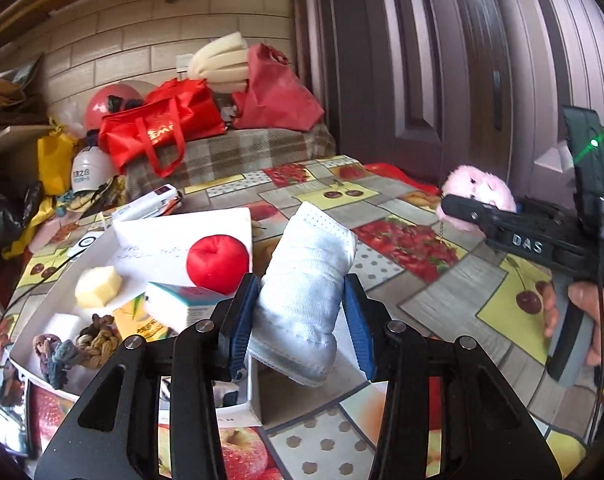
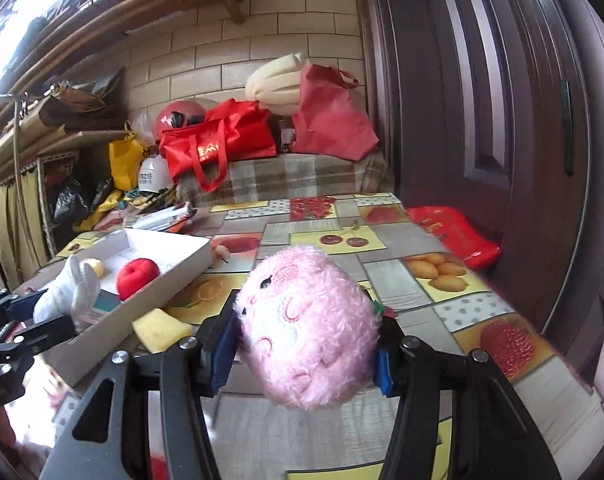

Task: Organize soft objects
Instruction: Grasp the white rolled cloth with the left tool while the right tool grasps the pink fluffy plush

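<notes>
My left gripper (image 1: 303, 294) is shut on a pale blue-white rolled cloth (image 1: 310, 248), held off the table beside the right wall of a white box (image 1: 182, 222). In the box lie a red plush apple (image 1: 217, 264), a yellow sponge piece (image 1: 98, 286), a small carton (image 1: 182, 306) and a knotted rope toy (image 1: 98, 338). My right gripper (image 2: 306, 334) is shut on a fluffy pink plush ball (image 2: 298, 280), lifted above the fruit-print tablecloth (image 2: 402, 280). In the right wrist view the box (image 2: 170, 276) is to the left, with another yellow sponge (image 2: 162, 330) lying outside it.
Behind the table a plaid-covered bench (image 2: 294, 176) carries red bags (image 2: 218, 140), a red helmet (image 2: 178, 114) and foam pieces. A dark door (image 2: 482, 120) runs along the right. A red packet (image 2: 454, 236) lies at the table's right edge. A person's hand (image 1: 598, 320) grips the right handle.
</notes>
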Tool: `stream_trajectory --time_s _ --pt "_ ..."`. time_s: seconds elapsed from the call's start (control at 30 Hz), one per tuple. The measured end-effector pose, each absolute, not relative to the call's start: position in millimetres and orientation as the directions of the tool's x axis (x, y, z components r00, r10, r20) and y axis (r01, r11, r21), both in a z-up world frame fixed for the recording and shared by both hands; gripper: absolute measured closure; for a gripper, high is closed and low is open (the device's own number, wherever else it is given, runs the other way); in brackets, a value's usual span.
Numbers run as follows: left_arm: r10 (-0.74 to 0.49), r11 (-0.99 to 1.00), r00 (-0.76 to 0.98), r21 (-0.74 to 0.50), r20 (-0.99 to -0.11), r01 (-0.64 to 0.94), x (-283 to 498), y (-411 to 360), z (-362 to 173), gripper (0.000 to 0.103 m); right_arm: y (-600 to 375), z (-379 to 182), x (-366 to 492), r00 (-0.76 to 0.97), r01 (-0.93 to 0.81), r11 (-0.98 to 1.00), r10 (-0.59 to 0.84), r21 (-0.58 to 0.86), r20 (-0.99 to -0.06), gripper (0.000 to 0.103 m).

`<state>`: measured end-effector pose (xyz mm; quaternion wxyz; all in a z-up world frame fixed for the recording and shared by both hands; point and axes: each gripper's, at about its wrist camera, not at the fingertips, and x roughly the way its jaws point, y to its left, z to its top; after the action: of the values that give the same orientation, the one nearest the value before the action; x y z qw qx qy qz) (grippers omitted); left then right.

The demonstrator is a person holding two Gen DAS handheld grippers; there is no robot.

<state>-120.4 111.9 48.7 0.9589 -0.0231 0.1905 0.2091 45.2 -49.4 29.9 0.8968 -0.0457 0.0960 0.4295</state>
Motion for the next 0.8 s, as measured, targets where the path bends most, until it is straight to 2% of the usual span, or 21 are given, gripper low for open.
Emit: stream_trajectory --time_s 0.33,0.8 --pt "0.402 0.903 0.845 -0.001 -0.353 -0.43 -128.5 118.0 51.2 0.06 -29.3 27.1 25.2 0.544 -0.825 0.564 0.807 0.027 -0.23 0.048" --pt "0.462 0.868 0.813 -0.009 -0.354 -0.497 -137.1 139.7 50.7 0.06 9.8 21.1 -22.0 0.452 -0.89 0.454 0.859 -0.053 -0.241 0.048"
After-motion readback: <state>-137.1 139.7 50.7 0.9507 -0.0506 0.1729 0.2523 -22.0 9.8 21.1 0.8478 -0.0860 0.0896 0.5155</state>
